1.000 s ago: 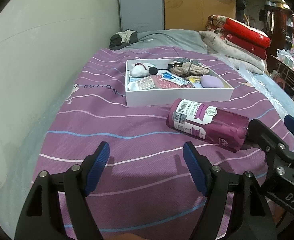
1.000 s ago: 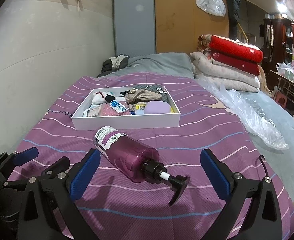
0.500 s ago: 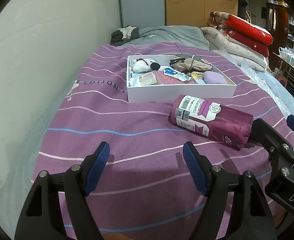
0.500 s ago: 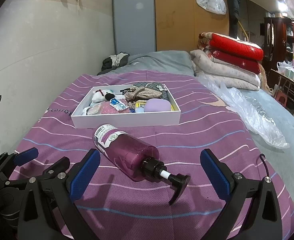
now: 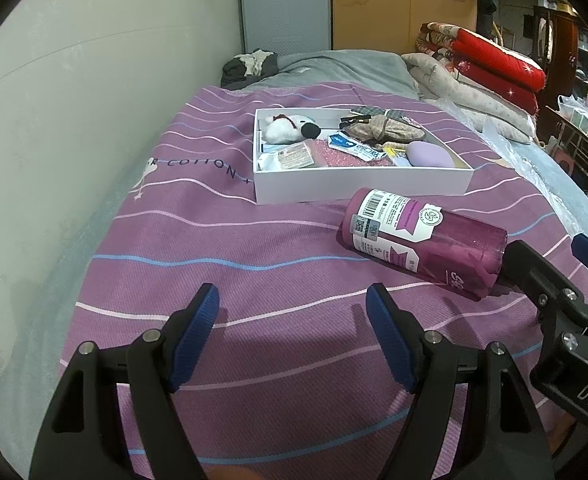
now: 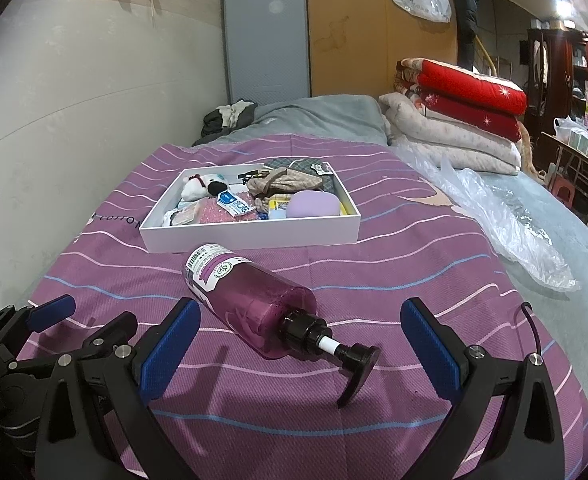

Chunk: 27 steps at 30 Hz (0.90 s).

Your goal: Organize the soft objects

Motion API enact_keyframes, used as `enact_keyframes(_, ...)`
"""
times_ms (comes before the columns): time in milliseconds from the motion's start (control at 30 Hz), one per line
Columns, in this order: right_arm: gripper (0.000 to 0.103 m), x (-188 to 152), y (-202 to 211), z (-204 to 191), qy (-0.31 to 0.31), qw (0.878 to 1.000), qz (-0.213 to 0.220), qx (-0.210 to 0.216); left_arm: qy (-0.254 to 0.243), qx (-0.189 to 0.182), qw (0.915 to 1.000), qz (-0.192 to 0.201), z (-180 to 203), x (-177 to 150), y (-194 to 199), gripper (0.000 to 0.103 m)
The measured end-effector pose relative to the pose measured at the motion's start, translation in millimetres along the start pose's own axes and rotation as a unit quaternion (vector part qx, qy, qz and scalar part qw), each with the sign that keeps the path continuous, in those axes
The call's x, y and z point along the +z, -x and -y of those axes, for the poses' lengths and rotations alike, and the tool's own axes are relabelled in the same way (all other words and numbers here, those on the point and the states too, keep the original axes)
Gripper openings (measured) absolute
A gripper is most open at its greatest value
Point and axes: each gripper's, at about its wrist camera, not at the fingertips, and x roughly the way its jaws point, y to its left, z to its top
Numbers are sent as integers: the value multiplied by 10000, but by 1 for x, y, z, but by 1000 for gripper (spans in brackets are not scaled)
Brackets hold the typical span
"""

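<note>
A white box (image 5: 358, 187) (image 6: 250, 233) rests on the purple striped sheet. Inside it lie a white plush dog (image 5: 290, 128) (image 6: 203, 186), a beige pouch (image 5: 386, 128) (image 6: 282, 184), a lilac soft oval (image 5: 430, 155) (image 6: 313, 205) and several small packets. A magenta pump bottle (image 5: 422, 242) (image 6: 250, 298) lies on its side in front of the box. My left gripper (image 5: 292, 334) is open over bare sheet, left of the bottle. My right gripper (image 6: 300, 338) is open, its blue pads either side of the bottle's pump end without touching it.
A wall runs along the bed's left side. Folded red and pale quilts (image 6: 462, 120) are stacked at the back right, with a crumpled clear plastic bag (image 6: 506, 224) on the grey blanket beside the sheet. Dark clothes (image 6: 230, 116) lie at the head of the bed.
Both views tilt slightly, so the box and bottle sit a little lower in frame. Neither gripper has changed its opening, and nothing on the bed has moved.
</note>
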Motion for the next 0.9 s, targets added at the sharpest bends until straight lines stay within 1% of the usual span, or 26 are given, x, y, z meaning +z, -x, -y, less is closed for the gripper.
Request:
enact_keyframes(667, 101, -1, -2, 1, -13, 10000, -23, 3, 21, -12, 10000, -36, -2, 1, -1, 76)
enact_keyframes(900, 101, -1, -2, 1, -12, 10000, -25, 5, 17, -82, 10000, -28, -1, 0, -1, 76)
